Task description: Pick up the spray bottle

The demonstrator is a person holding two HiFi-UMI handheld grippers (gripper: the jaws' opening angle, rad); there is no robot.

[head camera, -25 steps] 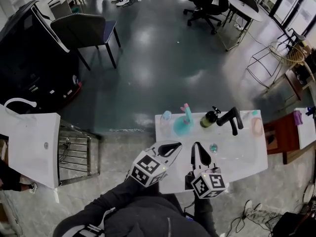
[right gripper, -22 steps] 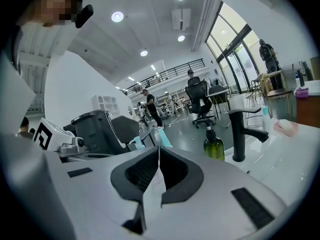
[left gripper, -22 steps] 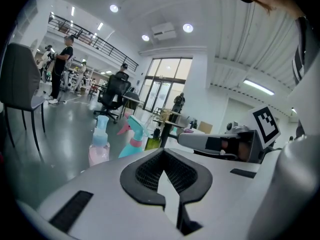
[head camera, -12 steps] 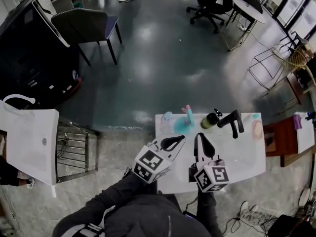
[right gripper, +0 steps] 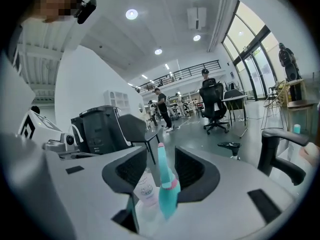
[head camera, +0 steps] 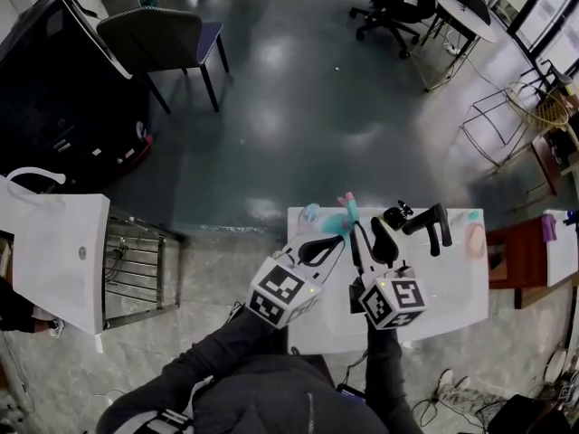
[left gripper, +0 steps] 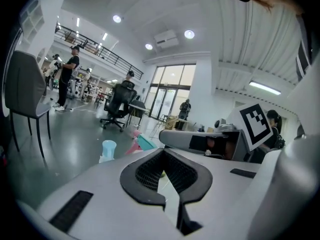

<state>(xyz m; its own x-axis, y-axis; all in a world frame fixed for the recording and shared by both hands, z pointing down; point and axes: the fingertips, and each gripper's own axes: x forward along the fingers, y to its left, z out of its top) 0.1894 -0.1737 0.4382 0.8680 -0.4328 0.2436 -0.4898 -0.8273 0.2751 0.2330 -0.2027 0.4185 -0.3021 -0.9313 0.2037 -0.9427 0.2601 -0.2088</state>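
Left claw [head camera: 336, 240] closed, right claw [head camera: 370, 230] just opening.

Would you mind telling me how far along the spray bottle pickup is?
Done: the right gripper is lined up over the table, its fingers having just been opening. In hand: nothing; the teal spray bottle stands ahead of them, ungripped. Remaining: close and lift.

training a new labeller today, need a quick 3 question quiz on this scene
1. True or false: the spray bottle is clamped by the right gripper.
2. What colour is the band round the spray bottle's neck? A pink, B black, C yellow
3. Fill in: the jaws of the left gripper are ____.

Key:
1. False. Its jaws have just been opening, and the bottle shows in the gap between them, not gripped.
2. A
3. together
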